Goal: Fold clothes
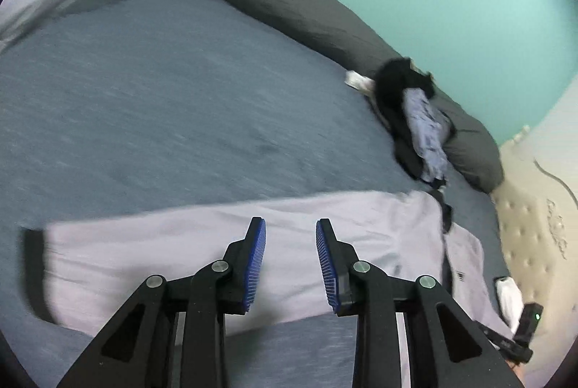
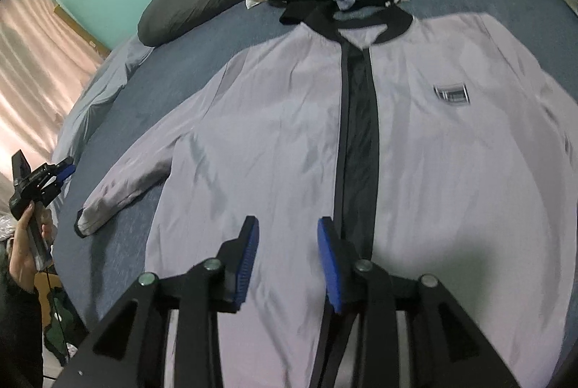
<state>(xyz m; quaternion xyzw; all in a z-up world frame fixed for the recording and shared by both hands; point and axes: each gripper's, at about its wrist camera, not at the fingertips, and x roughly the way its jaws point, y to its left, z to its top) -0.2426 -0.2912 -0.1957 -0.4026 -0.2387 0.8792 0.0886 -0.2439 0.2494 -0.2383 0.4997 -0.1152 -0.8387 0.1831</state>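
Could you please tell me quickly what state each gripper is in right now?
Left gripper: open, holding nothing, above the jacket sleeve.
Right gripper: open, holding nothing, over the jacket front.

Left wrist view looks down across the bed from its side; right wrist view faces the pillows, close above. Both share the grey jacket and clothes pile.
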